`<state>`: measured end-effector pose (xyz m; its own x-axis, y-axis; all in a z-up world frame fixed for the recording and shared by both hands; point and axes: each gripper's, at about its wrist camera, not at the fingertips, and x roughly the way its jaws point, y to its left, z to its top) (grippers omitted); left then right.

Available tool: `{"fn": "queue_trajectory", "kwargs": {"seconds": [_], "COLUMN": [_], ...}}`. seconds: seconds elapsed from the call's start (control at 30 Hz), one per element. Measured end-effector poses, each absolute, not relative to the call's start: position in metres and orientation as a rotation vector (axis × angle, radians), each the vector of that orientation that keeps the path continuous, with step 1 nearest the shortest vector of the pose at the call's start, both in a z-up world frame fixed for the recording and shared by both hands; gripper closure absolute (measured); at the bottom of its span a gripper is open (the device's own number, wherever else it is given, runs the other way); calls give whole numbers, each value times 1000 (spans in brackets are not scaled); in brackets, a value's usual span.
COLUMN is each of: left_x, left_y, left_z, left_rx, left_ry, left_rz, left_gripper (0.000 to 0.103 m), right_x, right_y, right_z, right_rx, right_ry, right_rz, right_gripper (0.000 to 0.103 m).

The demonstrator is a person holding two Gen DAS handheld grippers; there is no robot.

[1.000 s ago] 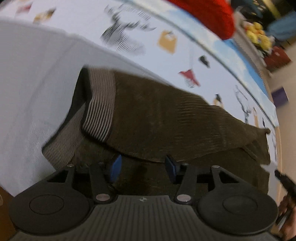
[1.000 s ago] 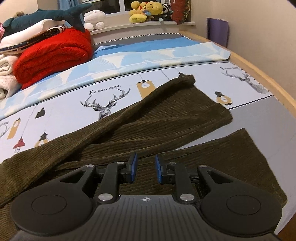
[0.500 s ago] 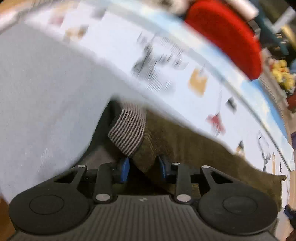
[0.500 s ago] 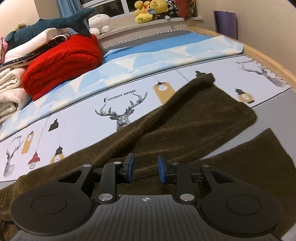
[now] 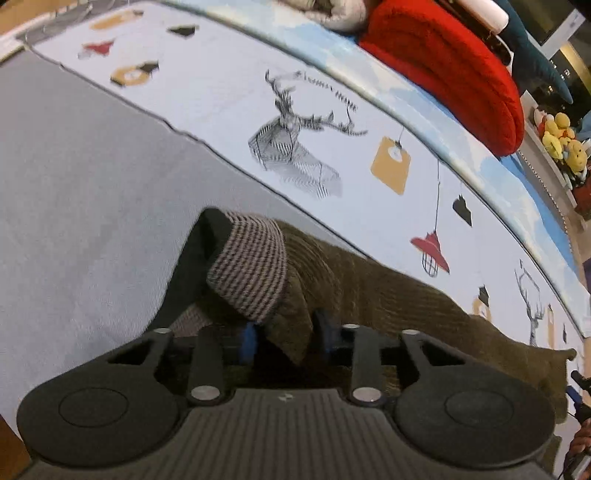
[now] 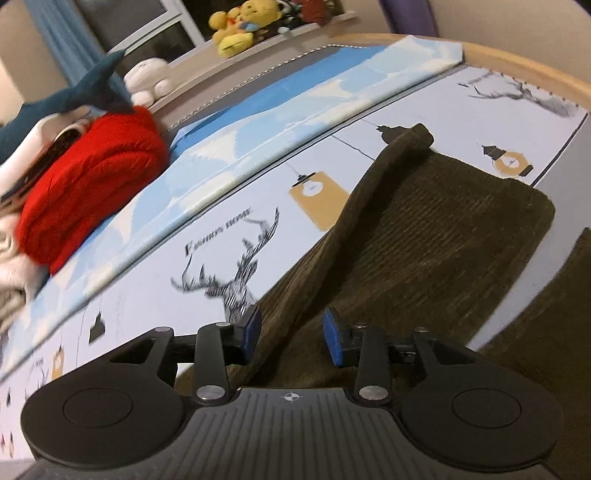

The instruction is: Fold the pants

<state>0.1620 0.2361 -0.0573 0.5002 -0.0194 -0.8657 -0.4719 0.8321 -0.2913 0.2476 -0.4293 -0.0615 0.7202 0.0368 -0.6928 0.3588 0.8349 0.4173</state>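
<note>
**Two grippers working the corduroy pants on the printed bed sheet**

The left gripper (image 5: 284, 338) is pointing steeply down at the waist end of the dark olive corduroy pants (image 5: 388, 295). Its jaws are closing, and a fold of corduroy by the waist is sitting between the blue pads (image 5: 248, 341), which are pressing on it from both sides. Just ahead of the fingertips and slightly to the left, the striped ribbed waistband (image 5: 251, 273) is turning outward, showing its dark lining. Beyond the waistband, the grey panel of the bed sheet (image 5: 92, 192) is spreading away to the left, and the deer print (image 5: 295, 147) is lying farther ahead. The red knitted blanket (image 5: 454, 66) is sitting well beyond the claw, up and to the right.

The right gripper (image 6: 291, 332) is angling down over a pant leg (image 6: 424, 236). Its jaws are opening and standing apart; a raised ridge of the cloth is running up between them, brushing the left pad (image 6: 251, 328), while the right pad is hanging clear of the fabric. The leg is stretching ahead and to the right of this claw, ending in a rolled hem (image 6: 413, 134) far ahead. A second stretch of the same corduroy is lying at the far right. To the left of the fingertips, another deer print (image 6: 229, 280) is showing on the sheet, and the red blanket (image 6: 92, 181) is lying far off to the upper left, with plush toys (image 6: 236, 29) on the sill beyond.
</note>
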Motion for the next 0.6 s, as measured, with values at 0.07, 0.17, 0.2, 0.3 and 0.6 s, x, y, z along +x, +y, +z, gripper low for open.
{"fn": "queue_trajectory", "kwargs": {"seconds": [0.07, 0.17, 0.2, 0.3, 0.6], "left_x": [164, 168, 169, 169, 169], "left_y": [235, 231, 230, 228, 234], "left_z": [-55, -51, -49, -47, -40], "left_rx": [-533, -503, -494, -479, -471], "left_ry": [1002, 979, 974, 972, 956], "left_rz": [303, 317, 318, 321, 297], "left_gripper": [76, 77, 77, 77, 79], "right_x": [258, 273, 277, 289, 288], "right_y": [-436, -445, -447, -452, -461], "right_z": [-71, -87, -92, -104, -102], "right_rx": [599, 651, 666, 703, 764], "right_ry": [758, 770, 773, 778, 729], "right_rz": [-204, -231, -238, -250, -211], "right_gripper": [63, 63, 63, 63, 100]}}
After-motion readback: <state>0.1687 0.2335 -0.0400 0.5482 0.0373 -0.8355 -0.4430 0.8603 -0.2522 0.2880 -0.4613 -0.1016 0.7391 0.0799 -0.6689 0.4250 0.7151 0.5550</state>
